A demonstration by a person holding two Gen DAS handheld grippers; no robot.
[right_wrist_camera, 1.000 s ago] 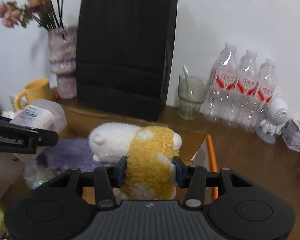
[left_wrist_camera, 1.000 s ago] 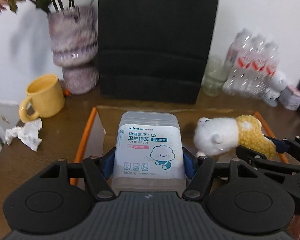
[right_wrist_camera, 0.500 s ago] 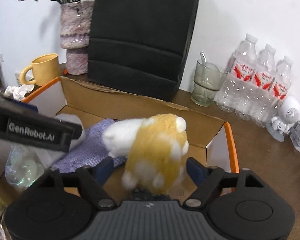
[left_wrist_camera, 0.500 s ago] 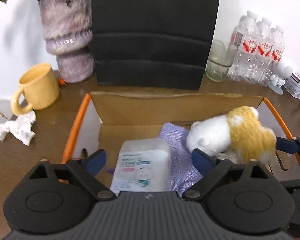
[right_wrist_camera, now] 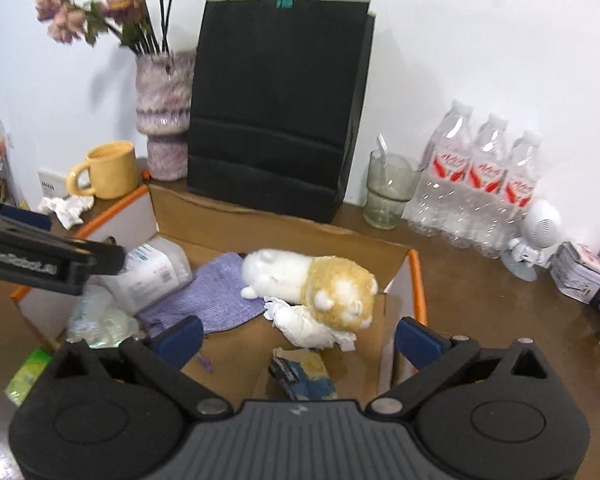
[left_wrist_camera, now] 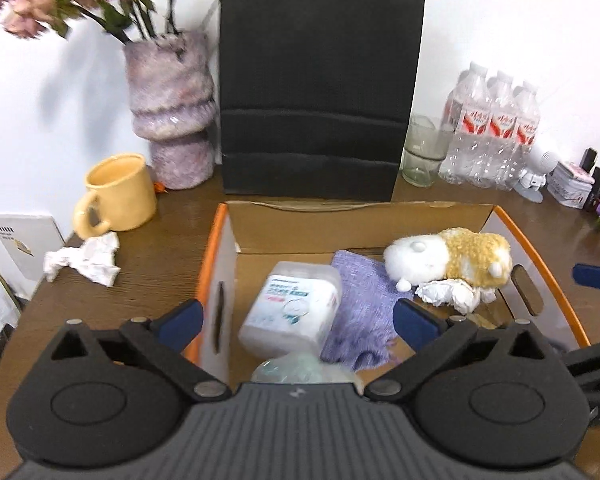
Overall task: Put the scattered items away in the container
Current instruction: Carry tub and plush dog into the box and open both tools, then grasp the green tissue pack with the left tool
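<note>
Although several items already lie inside the cardboard box, the tidy-up looks unfinished. Cotton-bud pack rests against the box's left wall, overlapping the purple cloth; plush toy lies toward the right wall, on a crumpled tissue. A blue packet sits at the near edge. Left gripper and right gripper both hover above the box with jaws spread apart, holding nothing. Remaining, by judgement: the crumpled paper on the tabletop's left side beside the yellow mug; possibly the green packet outside the box's near-left corner.
</note>
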